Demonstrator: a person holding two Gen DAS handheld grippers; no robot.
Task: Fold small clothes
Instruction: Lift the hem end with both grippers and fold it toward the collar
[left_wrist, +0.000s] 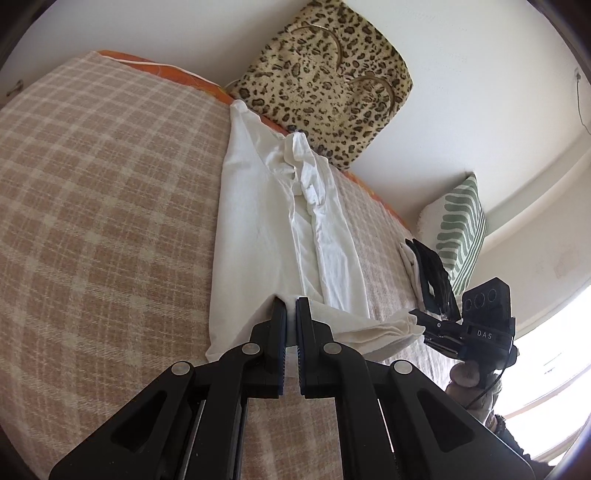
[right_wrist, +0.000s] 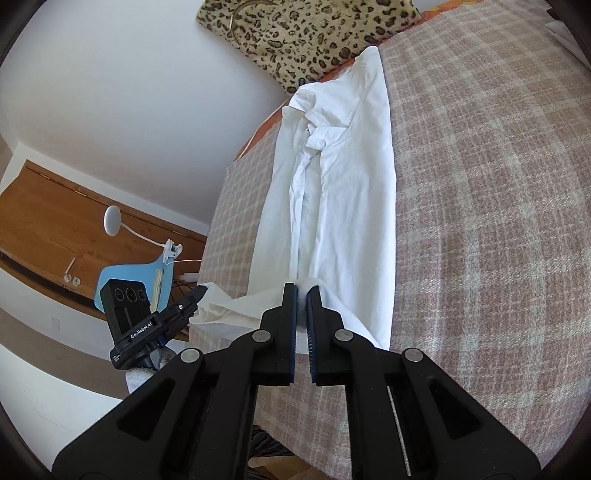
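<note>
A white garment (left_wrist: 273, 221) lies lengthwise on the plaid bed cover (left_wrist: 103, 206), both long sides folded in to a narrow strip. My left gripper (left_wrist: 291, 306) is shut on one corner of its near hem. My right gripper (right_wrist: 302, 293) is shut on the other hem corner. The hem is lifted slightly between them. The garment also shows in the right wrist view (right_wrist: 343, 192). Each gripper shows in the other's view: the right one (left_wrist: 424, 325) and the left one (right_wrist: 197, 293), both pinching the cloth.
A leopard-print cushion (left_wrist: 325, 85) leans on the wall at the head of the bed. A green striped pillow (left_wrist: 460, 229) and a small stack of black and white folded clothes (left_wrist: 428, 273) lie at the bed's edge. A blue chair (right_wrist: 133, 280) stands beside the bed.
</note>
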